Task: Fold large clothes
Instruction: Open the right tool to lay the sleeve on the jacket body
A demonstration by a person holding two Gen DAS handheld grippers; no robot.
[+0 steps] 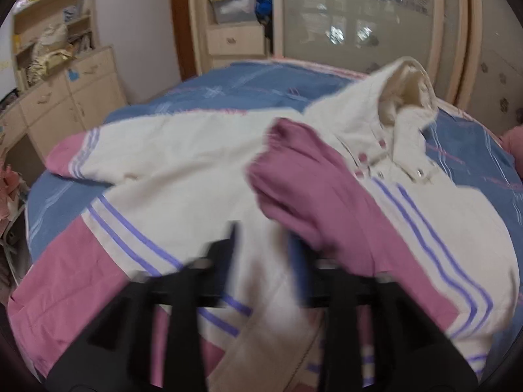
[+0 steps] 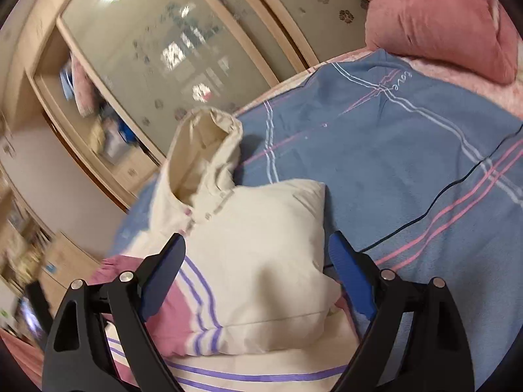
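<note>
A cream hooded jacket (image 1: pixel 196 170) with pink sleeve ends and purple stripes lies spread on a blue bedspread (image 1: pixel 255 88). One pink sleeve (image 1: pixel 313 196) is folded across its chest, and the hood (image 1: pixel 405 98) stands up at the far side. My left gripper (image 1: pixel 261 248) is low over the jacket's front, blurred. Its fingers stand apart with cream cloth showing between them, not pinched. In the right wrist view the jacket's shoulder (image 2: pixel 261 228) and hood (image 2: pixel 202 150) lie below my right gripper (image 2: pixel 256 243). That gripper is wide open and holds nothing.
A pink pillow (image 2: pixel 441 23) sits at the head of the bed on the striped blue bedspread (image 2: pixel 392 150). A wardrobe with frosted doors (image 1: pixel 359 16) stands behind the bed. Beige drawers (image 1: pixel 68 98) and cluttered shelves are at the left.
</note>
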